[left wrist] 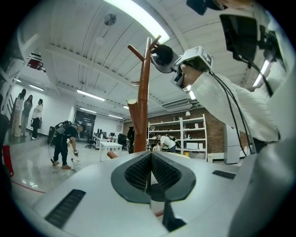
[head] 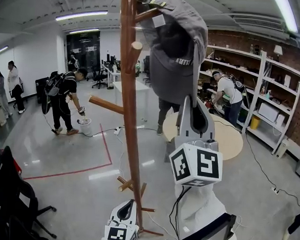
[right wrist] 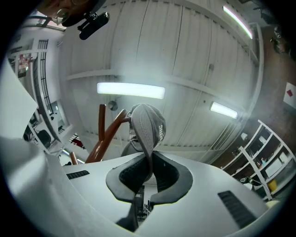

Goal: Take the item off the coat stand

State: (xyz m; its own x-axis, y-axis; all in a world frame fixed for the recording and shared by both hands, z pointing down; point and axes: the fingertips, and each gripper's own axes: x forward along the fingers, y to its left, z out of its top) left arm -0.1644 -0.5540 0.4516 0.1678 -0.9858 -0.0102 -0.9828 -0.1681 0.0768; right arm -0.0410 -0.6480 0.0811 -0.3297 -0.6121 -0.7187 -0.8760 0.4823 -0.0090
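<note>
Head view: the right claw (head: 193, 101) is seen raised steeply, clenched on the brim of a grey cap (head: 174, 52). The cap is carried directly above and ahead of that claw, at the top of the wooden coat stand (head: 126, 105), whose pole is found just to the claw's left. An upper peg (head: 146, 14) is seen running into the cap's underside; whether the cap's weight is borne by it cannot be told. A cube with square markers (head: 195, 165) is shown at the rear of the right claw.

In the right gripper view, the brim is seen pinched edge-on between the two dark pads (right wrist: 159, 173) of the right claw (right wrist: 149, 157), with the crown of the grey cap (right wrist: 147, 125) standing up just beyond the tips. The pegs of the coat stand (right wrist: 107, 136) are found to the left of the cap, one of them touching it.

The left claw (head: 127, 208) is held low, near the foot of the stand, well below the right claw. In the left gripper view, the left claw (left wrist: 149, 159) is shown clenched, its jaws pressed together with nothing held between them. The coat stand (left wrist: 144, 102) is seen just ahead of its tips, and the grey cap (left wrist: 163, 56) is seen high above, at the right claw (left wrist: 178, 62).

Beyond the stand, a person bent over a white bucket (head: 83, 126) is seen, and shelves (head: 273, 94) are set against a brick wall to the right.
</note>
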